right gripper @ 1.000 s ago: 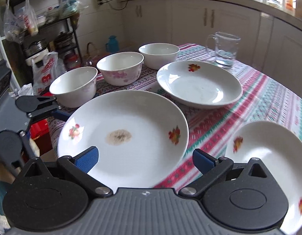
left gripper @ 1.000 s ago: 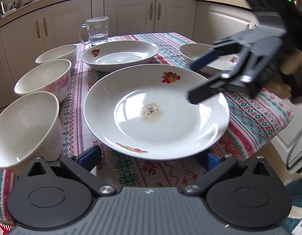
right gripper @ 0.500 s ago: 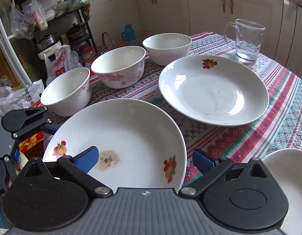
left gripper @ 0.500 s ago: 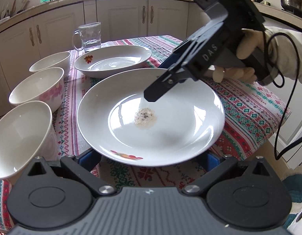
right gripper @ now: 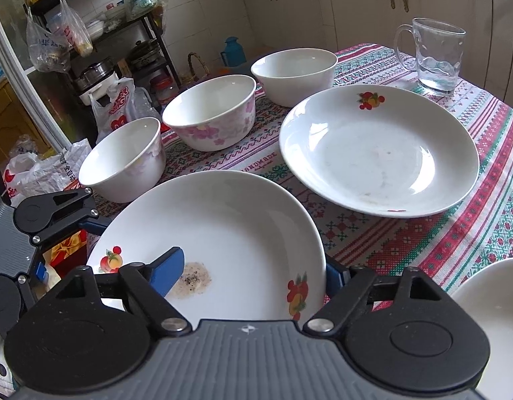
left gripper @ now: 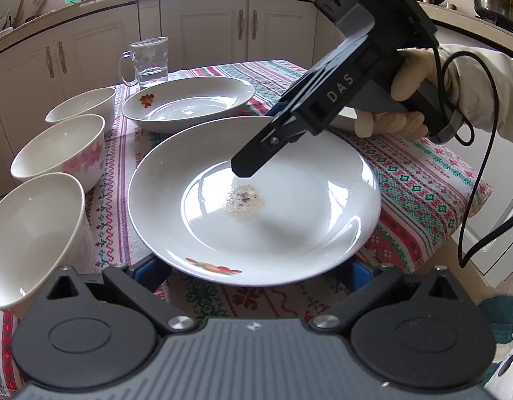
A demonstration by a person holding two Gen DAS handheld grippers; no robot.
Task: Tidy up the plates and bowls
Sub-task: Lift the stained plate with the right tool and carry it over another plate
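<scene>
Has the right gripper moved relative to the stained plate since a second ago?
Yes. In the left wrist view the right gripper has come in from the table's right side over the stained plate; its fingers have just been closing across the rim.

Both claws low over the worktop, pointing steeply down

Our right claw (right gripper: 253,270) has just been closing: its left blue pad (right gripper: 166,268) sits over the plate (right gripper: 223,220) and the right pad lies outside the rim, the edge between them; whether the pads press on it we cannot tell. In the left wrist view our gloved right hand (left gripper: 409,96) wraps the grip, cable looping off the wrist. Our left claw (left gripper: 256,271) stands wide, blue pads either side of the plate's near edge, partly hidden beneath it, apart from the rim.
</scene>
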